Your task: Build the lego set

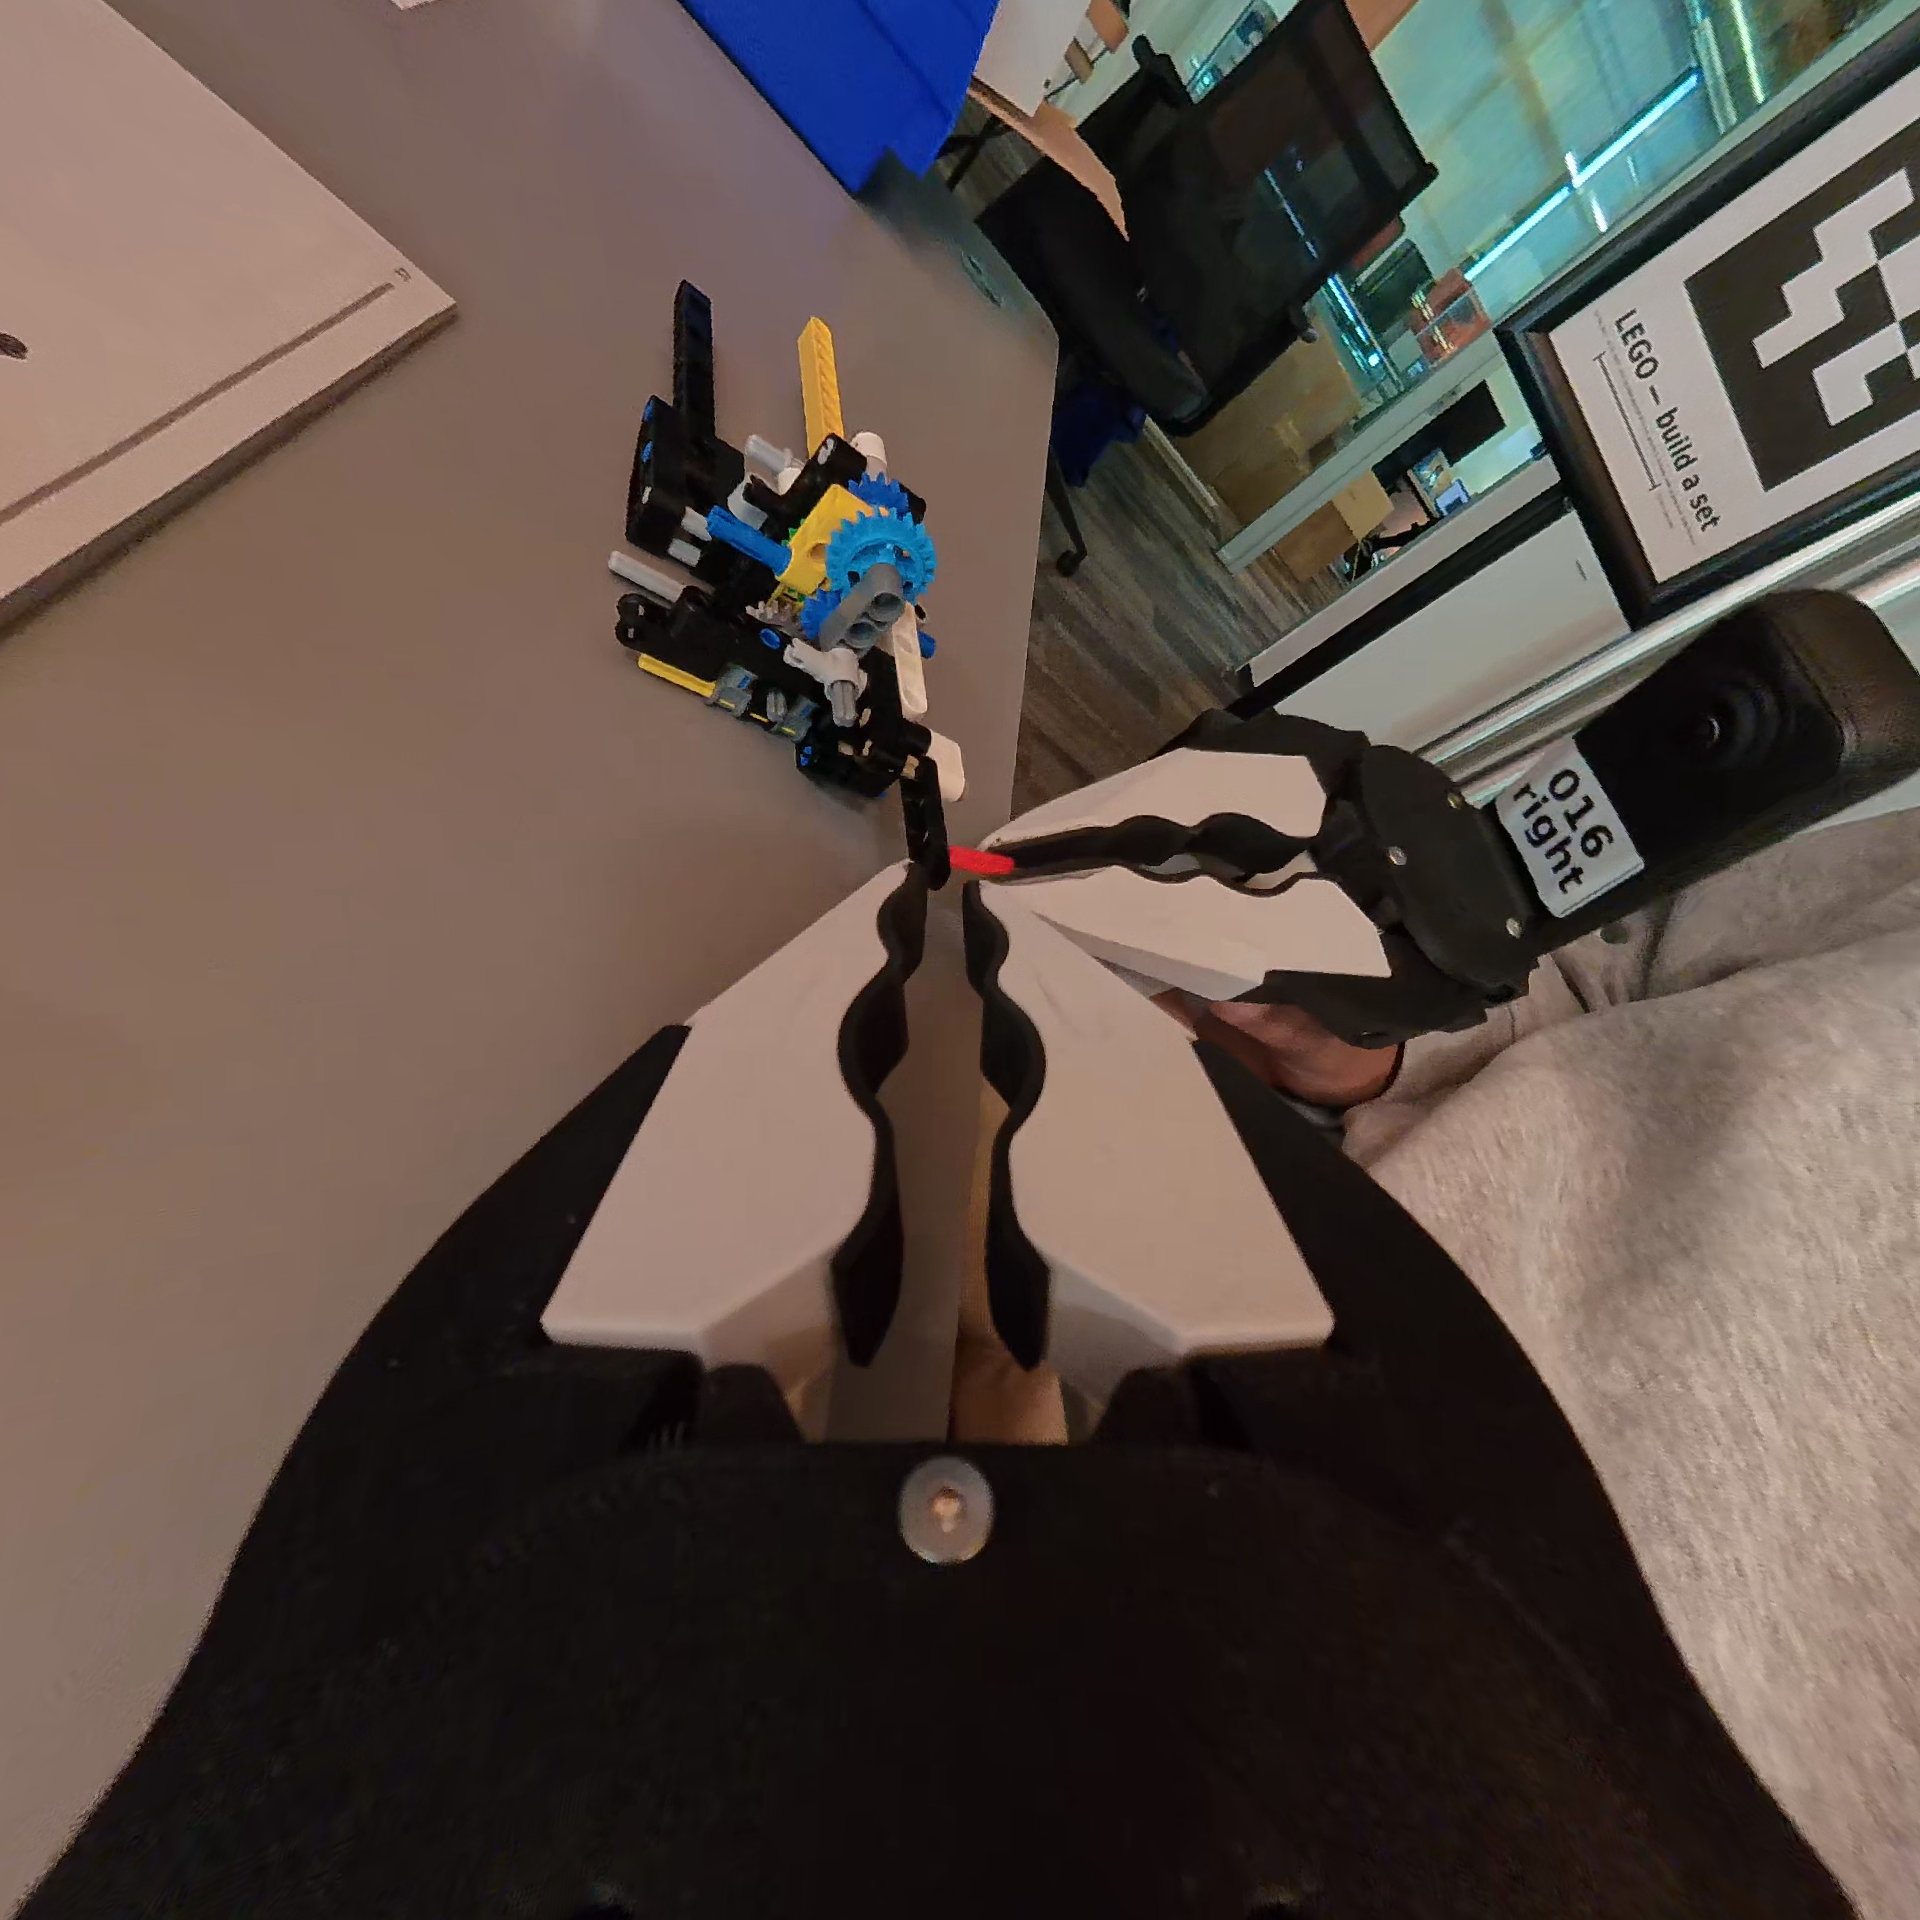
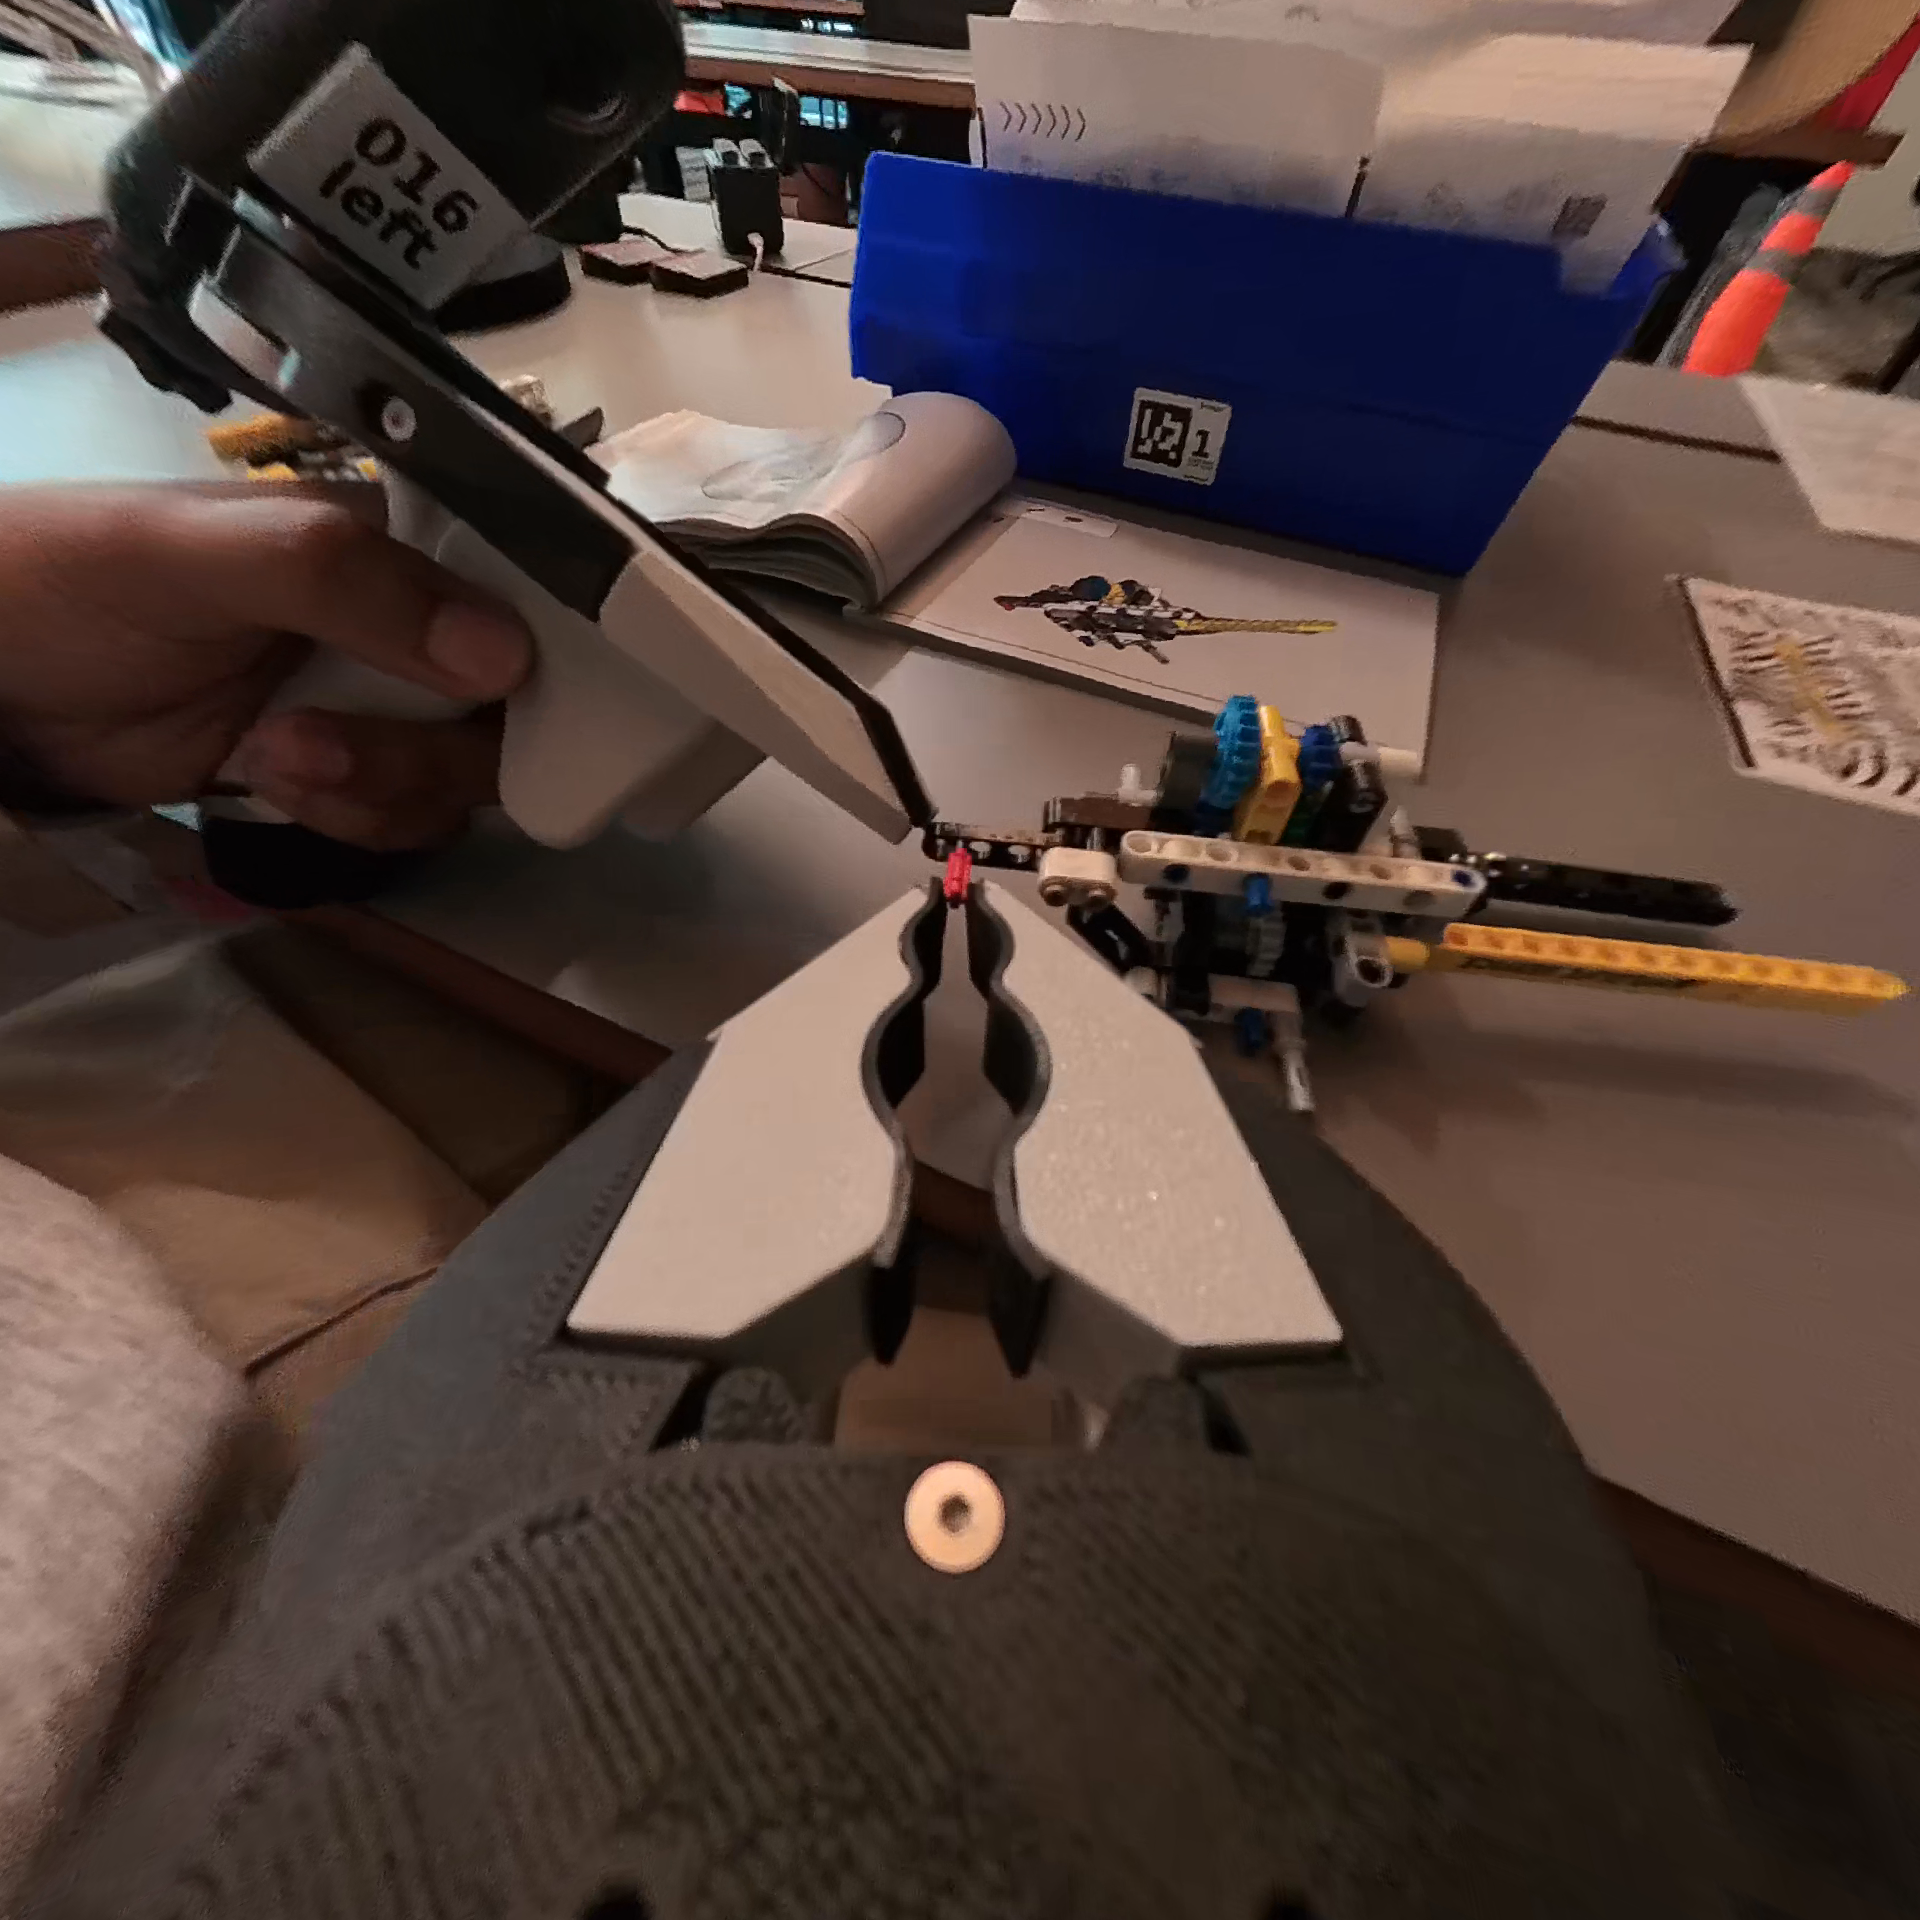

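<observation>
A partly built Lego model (image 1: 790,582) with blue gears, a yellow beam and black beams lies on the grey table (image 1: 312,831) near its edge; it also shows in the right wrist view (image 2: 1247,862). A thin black beam (image 1: 923,816) sticks out from it. My left gripper (image 1: 935,883) is shut on the end of that beam; in the right wrist view this gripper (image 2: 920,823) pinches the beam (image 2: 987,850) from the left. My right gripper (image 2: 957,902) is shut on a small red pin (image 2: 958,873), held right at the beam's end. The right gripper (image 1: 1003,862) and the pin (image 1: 977,860) also show in the left wrist view.
A blue bin (image 2: 1247,343) with papers stands behind the model, also seen from the left wrist (image 1: 831,73). An open instruction booklet (image 2: 1039,613) lies in front of it. A printed sheet (image 2: 1818,686) lies at right. The table edge (image 1: 1029,623) runs beside the model. Only a small space, under 4 cm, lies between the two pairs of fingers.
</observation>
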`<action>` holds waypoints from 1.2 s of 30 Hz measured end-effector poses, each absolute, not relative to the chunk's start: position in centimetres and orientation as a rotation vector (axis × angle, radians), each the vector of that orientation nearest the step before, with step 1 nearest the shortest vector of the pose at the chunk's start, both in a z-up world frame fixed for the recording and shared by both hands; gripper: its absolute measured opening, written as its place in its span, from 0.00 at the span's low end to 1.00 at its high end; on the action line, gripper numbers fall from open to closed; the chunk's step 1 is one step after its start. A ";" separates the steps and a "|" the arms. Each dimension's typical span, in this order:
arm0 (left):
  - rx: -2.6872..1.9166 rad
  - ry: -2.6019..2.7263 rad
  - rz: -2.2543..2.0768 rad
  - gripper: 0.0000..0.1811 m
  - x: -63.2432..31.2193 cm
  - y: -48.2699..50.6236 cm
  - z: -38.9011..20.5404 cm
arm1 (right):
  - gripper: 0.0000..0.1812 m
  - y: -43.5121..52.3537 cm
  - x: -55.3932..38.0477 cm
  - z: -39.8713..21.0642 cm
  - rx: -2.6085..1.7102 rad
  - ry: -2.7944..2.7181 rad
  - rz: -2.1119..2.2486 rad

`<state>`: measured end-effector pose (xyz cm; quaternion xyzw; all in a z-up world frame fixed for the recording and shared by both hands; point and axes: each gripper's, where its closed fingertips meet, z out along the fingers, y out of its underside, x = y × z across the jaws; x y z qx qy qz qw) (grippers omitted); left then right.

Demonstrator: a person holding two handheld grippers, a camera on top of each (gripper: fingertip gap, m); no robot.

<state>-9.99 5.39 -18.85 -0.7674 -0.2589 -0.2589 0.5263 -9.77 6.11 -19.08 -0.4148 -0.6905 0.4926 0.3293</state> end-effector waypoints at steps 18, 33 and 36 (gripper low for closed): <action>-1.832 -0.609 -0.626 0.02 -10.1 5.5 -18.8 | 0.01 5.7 -9.7 -19.1 -0.882 -1.834 1.168; -1.836 -0.601 -0.629 0.01 -10.0 5.5 -18.8 | 0.01 5.6 -9.8 -19.2 -0.861 -1.836 1.158; -1.838 -0.601 -0.627 0.01 -10.0 5.5 -18.8 | 0.01 5.6 -9.9 -19.2 -0.867 -1.837 1.166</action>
